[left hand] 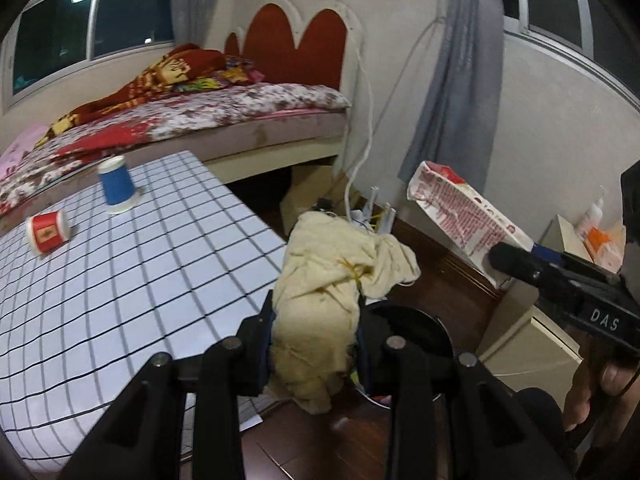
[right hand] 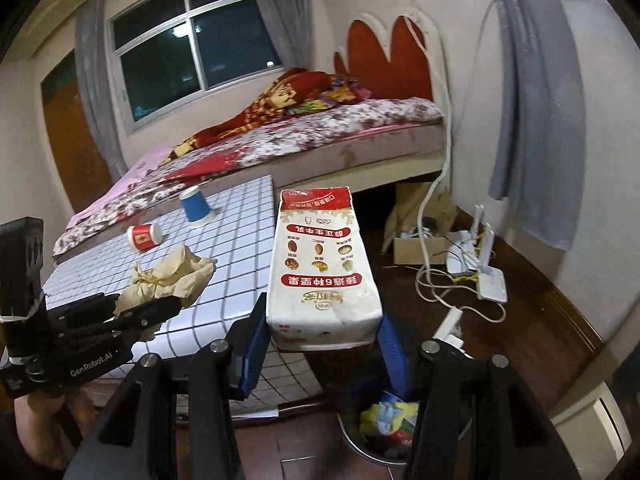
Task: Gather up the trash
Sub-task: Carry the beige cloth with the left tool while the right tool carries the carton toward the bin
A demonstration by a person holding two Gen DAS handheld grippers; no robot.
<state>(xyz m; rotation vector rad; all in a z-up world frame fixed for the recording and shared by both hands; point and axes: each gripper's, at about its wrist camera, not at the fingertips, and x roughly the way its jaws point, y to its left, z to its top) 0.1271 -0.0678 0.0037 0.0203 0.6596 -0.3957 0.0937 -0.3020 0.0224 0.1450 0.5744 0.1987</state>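
Note:
My left gripper (left hand: 316, 344) is shut on a crumpled cream tissue (left hand: 332, 280) and holds it above the dark trash bin (left hand: 420, 332) beside the table; the gripper also shows in the right wrist view (right hand: 160, 308) with the tissue (right hand: 168, 276). My right gripper (right hand: 320, 344) is shut on a white and red milk carton (right hand: 320, 268), held above the bin (right hand: 356, 440) that has trash inside. The carton shows in the left wrist view (left hand: 464, 216). A blue paper cup (left hand: 116, 188) stands upside down and a red paper cup (left hand: 48, 234) lies on its side on the table.
The grid-patterned table (left hand: 140, 280) stands before a bed (left hand: 200, 120) with blankets. Routers and white cables (right hand: 472, 268) and a cardboard box (right hand: 416, 248) lie on the wooden floor by the wall. A grey curtain (left hand: 460, 80) hangs at the right.

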